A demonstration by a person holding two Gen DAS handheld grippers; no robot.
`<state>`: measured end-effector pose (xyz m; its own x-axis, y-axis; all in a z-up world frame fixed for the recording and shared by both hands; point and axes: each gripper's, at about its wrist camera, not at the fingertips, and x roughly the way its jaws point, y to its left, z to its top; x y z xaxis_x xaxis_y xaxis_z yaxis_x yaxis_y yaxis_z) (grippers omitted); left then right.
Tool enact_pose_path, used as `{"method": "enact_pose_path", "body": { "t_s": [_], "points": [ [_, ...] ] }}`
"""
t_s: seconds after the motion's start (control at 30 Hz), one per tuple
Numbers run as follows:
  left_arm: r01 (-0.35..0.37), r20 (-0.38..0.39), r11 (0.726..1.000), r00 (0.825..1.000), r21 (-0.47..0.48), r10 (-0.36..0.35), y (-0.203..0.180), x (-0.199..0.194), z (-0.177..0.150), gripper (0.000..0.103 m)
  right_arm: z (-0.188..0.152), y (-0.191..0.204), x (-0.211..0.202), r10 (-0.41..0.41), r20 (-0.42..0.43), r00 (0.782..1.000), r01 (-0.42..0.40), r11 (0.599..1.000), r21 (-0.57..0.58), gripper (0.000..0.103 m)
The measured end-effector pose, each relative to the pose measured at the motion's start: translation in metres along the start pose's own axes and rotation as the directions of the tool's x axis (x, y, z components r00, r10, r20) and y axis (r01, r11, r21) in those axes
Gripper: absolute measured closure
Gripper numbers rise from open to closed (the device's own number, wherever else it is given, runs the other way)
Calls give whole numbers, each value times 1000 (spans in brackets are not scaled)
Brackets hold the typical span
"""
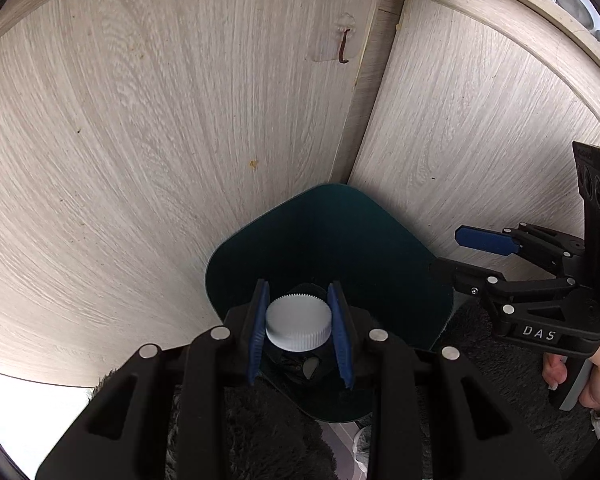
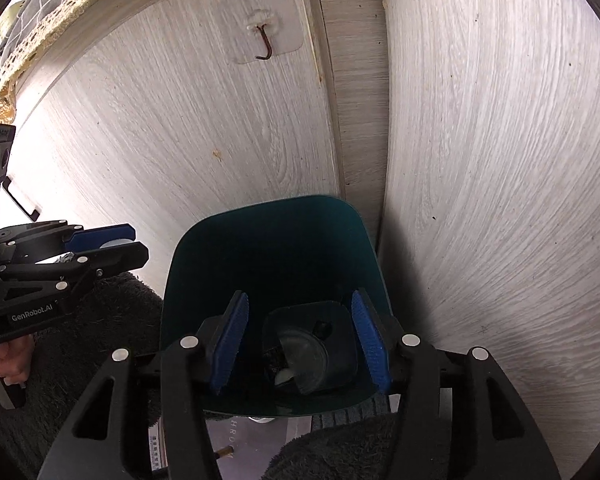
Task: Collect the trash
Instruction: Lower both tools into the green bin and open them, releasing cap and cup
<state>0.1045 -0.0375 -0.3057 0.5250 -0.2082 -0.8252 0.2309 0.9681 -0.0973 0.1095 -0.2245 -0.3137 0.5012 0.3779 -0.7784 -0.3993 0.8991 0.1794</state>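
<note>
Soft daylight brightens the panels (image 1: 140, 140); the bin (image 2: 276, 248) interior is dark, its contents perhaps unreadable; fisheye bends and blackens the edges.

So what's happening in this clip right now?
A person is collecting trash with two tools. The left hand-held gripper is shut on a white ribbed plastic cap, poised over the dark green plastic bin in the wood-panelled corner. The right hand-held gripper stands open and empty above the bin, where trash already lies.

Two black linkage tools (image 1: 299, 334) (image 2: 300, 346), blue ribbed pads, silver rivets, white "DAS" and "GenRobot.AI" lettering
</note>
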Motion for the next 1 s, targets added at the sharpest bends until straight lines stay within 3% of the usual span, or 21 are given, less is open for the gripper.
{"method": "enact_pose_path", "body": {
  "t_s": [0.5, 0.63, 1.0],
  "points": [
    [18, -19, 1000, 1000, -7, -19, -2, 10, 0, 70, 1, -2, 5, -12, -14, 1000, 13, 1000, 8, 48],
    [20, -16, 1000, 1000, -5, -20, -3, 11, 0, 59, 1, -3, 5, -12, -14, 1000, 13, 1000, 8, 48],
    [13, -6, 1000, 1000, -2, -13, -4, 8, 0, 49, 2, -4, 5, -12, -12, 1000, 12, 1000, 8, 48]
  ]
}}
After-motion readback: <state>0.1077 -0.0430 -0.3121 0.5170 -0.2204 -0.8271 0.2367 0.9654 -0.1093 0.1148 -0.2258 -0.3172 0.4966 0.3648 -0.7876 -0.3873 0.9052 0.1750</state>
